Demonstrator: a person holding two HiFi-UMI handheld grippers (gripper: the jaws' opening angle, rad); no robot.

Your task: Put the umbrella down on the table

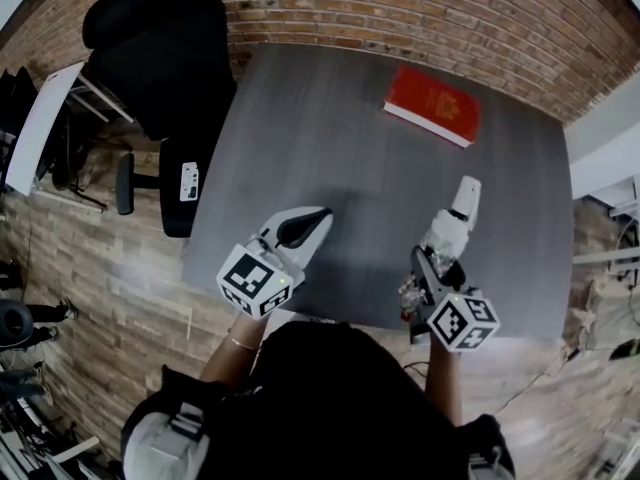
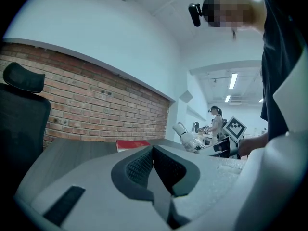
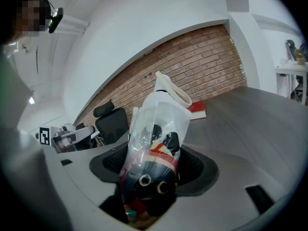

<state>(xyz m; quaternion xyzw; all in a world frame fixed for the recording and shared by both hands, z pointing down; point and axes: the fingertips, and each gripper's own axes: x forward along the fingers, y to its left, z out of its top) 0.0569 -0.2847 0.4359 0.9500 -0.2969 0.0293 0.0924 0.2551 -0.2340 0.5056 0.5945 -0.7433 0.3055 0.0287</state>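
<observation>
Right gripper point(image 3: 155, 166) clamps sleeve-wrapped folded umbrella point(image 3: 159, 124) over grey table point(image 1: 330, 158); left gripper point(image 2: 153, 153) alongside, jaws together, empty.

A red brick wall point(image 1: 400, 8) runs behind the dark grey tabletop point(image 1: 330, 138), with plain white wall point(image 2: 96, 28) above it. A black office chair point(image 1: 165, 58) stands at the tabletop's far left corner on a wood-plank floor point(image 1: 110, 268). Ceiling strip lights point(image 2: 234, 80) glow in a white room beyond.
</observation>
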